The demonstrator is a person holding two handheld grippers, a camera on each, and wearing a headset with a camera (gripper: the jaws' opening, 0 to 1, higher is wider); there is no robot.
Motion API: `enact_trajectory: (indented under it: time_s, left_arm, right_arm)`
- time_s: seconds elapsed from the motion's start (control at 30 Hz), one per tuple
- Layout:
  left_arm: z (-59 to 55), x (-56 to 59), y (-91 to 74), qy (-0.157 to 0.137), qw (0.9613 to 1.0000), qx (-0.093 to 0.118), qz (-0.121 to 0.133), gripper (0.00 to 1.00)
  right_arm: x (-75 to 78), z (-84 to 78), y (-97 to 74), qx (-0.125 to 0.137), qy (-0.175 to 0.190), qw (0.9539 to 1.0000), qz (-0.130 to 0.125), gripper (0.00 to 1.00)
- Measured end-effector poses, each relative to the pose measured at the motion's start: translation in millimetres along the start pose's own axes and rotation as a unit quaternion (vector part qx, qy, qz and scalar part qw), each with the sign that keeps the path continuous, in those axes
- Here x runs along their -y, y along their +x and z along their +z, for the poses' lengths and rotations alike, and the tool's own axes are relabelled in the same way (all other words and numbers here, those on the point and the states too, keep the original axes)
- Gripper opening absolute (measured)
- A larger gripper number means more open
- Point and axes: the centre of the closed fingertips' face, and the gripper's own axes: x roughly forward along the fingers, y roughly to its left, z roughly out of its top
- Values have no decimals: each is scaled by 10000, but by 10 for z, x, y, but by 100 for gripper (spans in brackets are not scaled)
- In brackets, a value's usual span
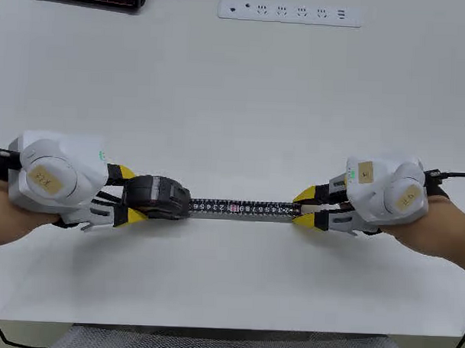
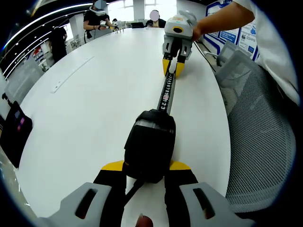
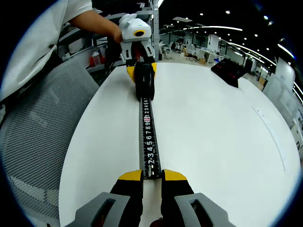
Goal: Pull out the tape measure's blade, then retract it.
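Head view: case (image 1: 167,196) is clamped by left gripper (image 1: 131,193); blade (image 1: 243,208), extended from case, is pinched by right gripper (image 1: 302,208).

An open-plan office: long white table (image 1: 235,105), mesh chair (image 2: 255,142), distant desks (image 3: 199,54) under ceiling lights (image 3: 222,28).

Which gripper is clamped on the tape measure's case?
The left gripper: its jaws grip the black case, while the right gripper pinches the extended blade.
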Motion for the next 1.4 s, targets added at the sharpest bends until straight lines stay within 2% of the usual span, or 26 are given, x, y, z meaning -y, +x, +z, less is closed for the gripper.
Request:
enact_trajectory:
  time_s: [0.63, 1.4]
  left_arm:
    - [-5, 6, -8, 26, 10000, -23, -9, 25]
    - [4, 3, -7, -9, 10000, -13, -9, 26]
  right_arm:
    - [2, -71, -108, -126, -11, 9999, -33, 10]
    - [4, -304, -284, -386, 100, 9992, -62, 10]
